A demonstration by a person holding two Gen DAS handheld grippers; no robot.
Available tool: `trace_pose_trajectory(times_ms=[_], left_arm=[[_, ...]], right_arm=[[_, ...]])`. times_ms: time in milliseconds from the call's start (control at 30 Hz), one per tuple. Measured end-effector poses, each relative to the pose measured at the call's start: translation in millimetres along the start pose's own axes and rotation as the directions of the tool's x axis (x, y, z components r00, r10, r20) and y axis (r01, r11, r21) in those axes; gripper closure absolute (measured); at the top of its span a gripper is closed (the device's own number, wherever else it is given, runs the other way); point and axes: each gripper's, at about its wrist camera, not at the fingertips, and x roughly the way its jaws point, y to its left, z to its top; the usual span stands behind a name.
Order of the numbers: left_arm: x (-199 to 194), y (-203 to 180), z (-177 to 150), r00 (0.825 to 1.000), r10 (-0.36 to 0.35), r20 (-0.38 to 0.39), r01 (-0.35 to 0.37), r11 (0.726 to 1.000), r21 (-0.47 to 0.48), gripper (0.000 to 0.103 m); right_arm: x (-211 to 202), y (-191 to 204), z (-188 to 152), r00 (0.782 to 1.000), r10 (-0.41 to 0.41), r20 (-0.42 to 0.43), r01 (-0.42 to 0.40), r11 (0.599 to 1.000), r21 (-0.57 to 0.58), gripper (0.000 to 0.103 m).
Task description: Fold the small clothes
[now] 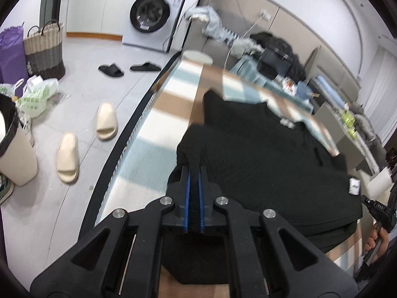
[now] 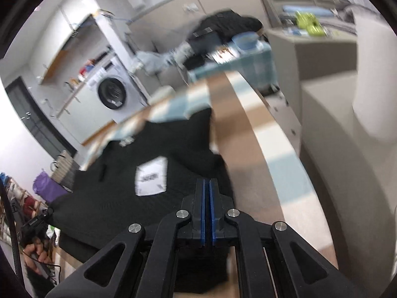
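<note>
A black garment (image 1: 268, 154) lies spread on the striped cloth (image 1: 158, 114) of the table, its body flat across the middle and its far sleeve reaching toward the table's far end. The left hand-held gripper (image 1: 195, 171) has its jaws closed on a fold of the garment's near-left edge; the fabric bunches up and rises out between the blue pads (image 1: 187, 188). The right hand-held gripper (image 2: 206, 183) is closed as well, its tips over the garment's near-right edge; black fabric lies under and in front of the jaws, but whether any is pinched between them cannot be told. A white label (image 2: 151, 176) sits on the garment just left of the right gripper's tips, and a smaller white tag (image 1: 354, 186) shows near the right edge in the left view. The hand (image 1: 377, 243) on the right gripper's handle shows at that view's far right.

On the floor left of the table lie beige slippers (image 1: 86, 144) and black slippers (image 1: 129, 69). Beyond them stand a woven basket (image 1: 44, 49) and a washing machine (image 1: 153, 12). The right view is blurred.
</note>
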Motion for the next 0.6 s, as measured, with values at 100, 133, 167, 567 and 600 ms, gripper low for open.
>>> trace_pose_trajectory(times_ms=[100, 133, 167, 567, 600], left_arm=[[9, 7, -14, 0.999, -0.016, -0.033, 0.014, 0.999, -0.044, 0.099], [9, 9, -17, 0.999, -0.018, -0.04, 0.016, 0.999, -0.052, 0.096], [8, 9, -21, 0.999, -0.018, -0.042, 0.016, 0.999, -0.052, 0.093], [-31, 1, -68, 0.994, 0.052, -0.093, -0.046, 0.997, 0.059, 0.056], [-30, 0, -70, 0.993, 0.055, -0.102, -0.048, 0.996, 0.07, 0.056]], right_arm=[[7, -16, -11, 0.999, -0.022, -0.044, 0.024, 0.999, 0.034, 0.099], [6, -19, -14, 0.999, -0.006, -0.053, 0.008, 0.999, 0.04, 0.096], [3, -21, -18, 0.998, 0.027, -0.062, -0.024, 0.999, 0.038, 0.091], [-37, -19, -62, 0.982, 0.149, -0.116, -0.155, 0.987, -0.048, 0.064], [-37, -15, -64, 0.978, 0.167, -0.122, -0.176, 0.982, -0.066, 0.062]])
